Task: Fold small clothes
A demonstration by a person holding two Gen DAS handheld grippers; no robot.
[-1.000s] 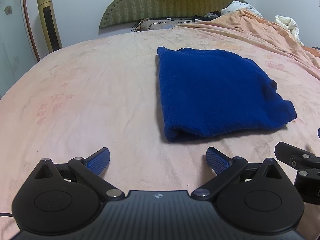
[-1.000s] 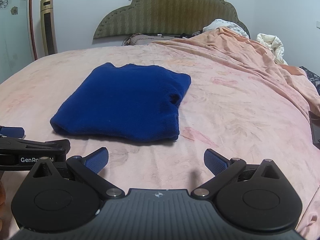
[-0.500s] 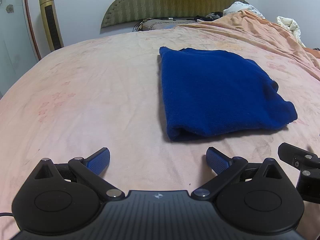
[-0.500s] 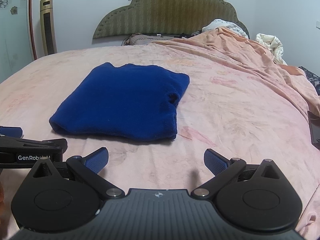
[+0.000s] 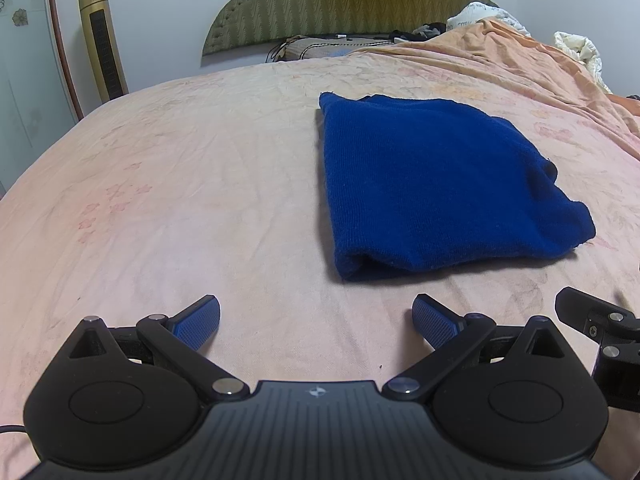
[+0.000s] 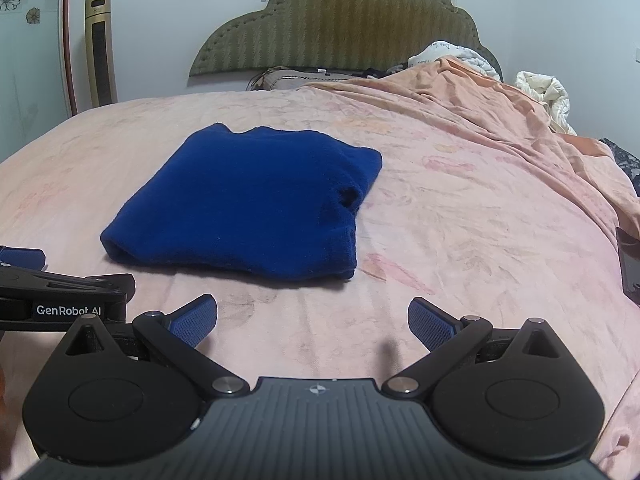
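Blue sweater (image 5: 432, 188) lay folded flat on the pink bed sheet (image 5: 180, 200), ahead of both tools. Left gripper (image 5: 316, 320) — fingers spread wide, holding nothing, just short of the sweater's near edge. Right gripper (image 6: 312, 318) — fingers likewise spread, empty, near the sweater. Green headboard (image 6: 340, 32) behind.

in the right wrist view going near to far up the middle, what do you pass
right tongs open over the bed → bare pink bedsheet → folded blue garment → more sheet → pillow → green headboard
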